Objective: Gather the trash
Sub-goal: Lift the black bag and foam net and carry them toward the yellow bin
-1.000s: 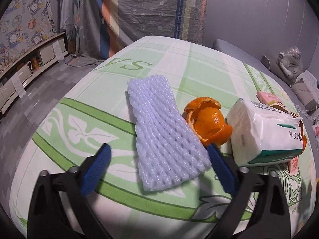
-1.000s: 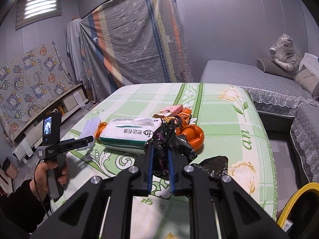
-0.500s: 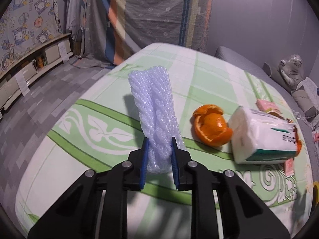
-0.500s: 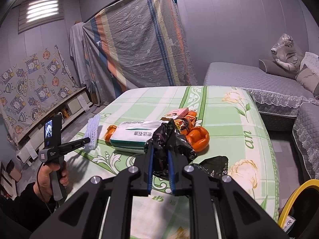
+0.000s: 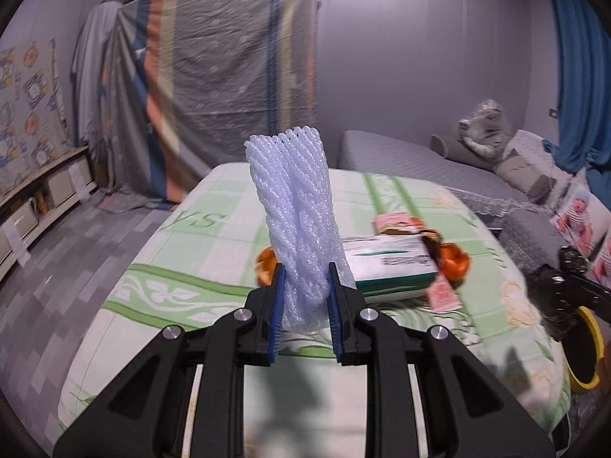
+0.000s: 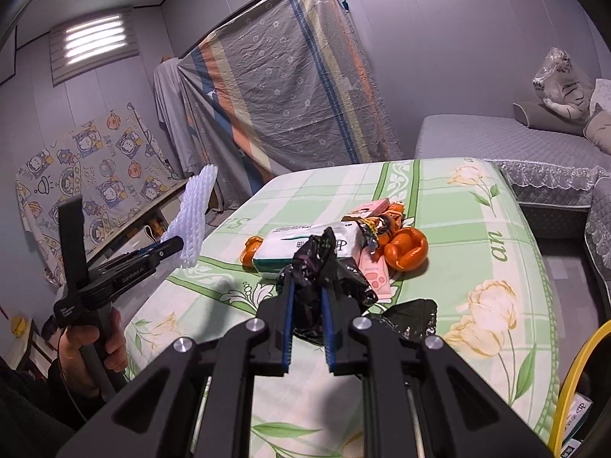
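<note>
So the left gripper (image 5: 305, 297) has its blue-padded jaws pinched narrow around the bottom end of a white foam mesh fruit sleeve (image 5: 296, 206), which stands up tall out of the pads, clear off the table with the green-and-cream floral cloth (image 5: 198, 290). The right gripper (image 6: 308, 318) has its jaws clamped narrow too, on a bunched-up fold of a crinkly black plastic trash bag (image 6: 324, 267), with the rest of the bag slumped on the cloth just past the fingers. Still sitting on the table further out: a white-and-green soft pack of tissues (image 6: 301, 248), a curl of orange peel (image 6: 406, 252) to its right, another bit of peel (image 6: 250, 253) at its near-left corner, a pink wrapper (image 6: 376, 276) and some crumpled snack packaging (image 6: 372, 225). What worries me from here is that the foam sleeve is super light and springy and only gripped at one end, so a quick swing toward the bag could make it flop over or squirm out of the pads. Bigger issue imo is that the bag looks pinched shut in a wad and I can't see an open mouth anywhere, so the sleeve may just bounce off and land on the cloth or the floor. There's a yellow-rimmed bin (image 6: 580, 374) at the near right edge, maybe the real target, can't tell.
</note>
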`<state>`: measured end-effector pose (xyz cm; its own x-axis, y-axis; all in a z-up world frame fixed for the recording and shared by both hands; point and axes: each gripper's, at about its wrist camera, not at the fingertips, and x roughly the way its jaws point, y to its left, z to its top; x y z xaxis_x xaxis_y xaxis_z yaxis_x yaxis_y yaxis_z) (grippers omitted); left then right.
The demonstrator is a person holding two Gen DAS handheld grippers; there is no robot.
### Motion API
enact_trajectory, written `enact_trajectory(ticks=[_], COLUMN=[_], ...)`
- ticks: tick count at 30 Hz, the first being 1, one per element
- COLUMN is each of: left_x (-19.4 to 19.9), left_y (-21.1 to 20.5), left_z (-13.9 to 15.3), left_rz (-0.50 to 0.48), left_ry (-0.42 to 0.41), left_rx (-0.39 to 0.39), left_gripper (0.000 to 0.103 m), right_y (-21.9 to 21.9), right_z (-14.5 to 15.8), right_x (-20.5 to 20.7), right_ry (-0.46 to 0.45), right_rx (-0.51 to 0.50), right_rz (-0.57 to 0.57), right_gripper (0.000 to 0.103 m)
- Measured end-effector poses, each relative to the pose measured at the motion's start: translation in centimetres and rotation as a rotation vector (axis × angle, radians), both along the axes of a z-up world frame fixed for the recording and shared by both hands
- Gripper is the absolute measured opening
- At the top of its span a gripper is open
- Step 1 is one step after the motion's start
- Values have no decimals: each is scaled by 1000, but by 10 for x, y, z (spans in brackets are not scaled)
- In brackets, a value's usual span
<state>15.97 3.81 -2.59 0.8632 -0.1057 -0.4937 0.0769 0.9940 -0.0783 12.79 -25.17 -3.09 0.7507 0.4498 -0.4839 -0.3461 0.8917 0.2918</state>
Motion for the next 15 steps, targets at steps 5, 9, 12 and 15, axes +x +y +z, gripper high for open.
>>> enact_trajectory(ticks=[5,9,12,15], left_x=[-13,-16,-18,-21], left_y=[-43,-72,-95,-120], left_z=[16,24,29,32], left_rz=[-111,-178,-231,-286], left_ry=[-45,-64,-77,-89], left_rx=[8,9,12,18], left_gripper=[20,20,20,20], right_y=[-18,-42,-59,-78], right_z=[5,11,15,16], right_x=[-17,-33,-44,-52], right_ry=[-22,-48,-68,-81], right_rx=[14,22,16,17], right_rz=[-47,-105,-152,-197], right_gripper=[12,12,12,12])
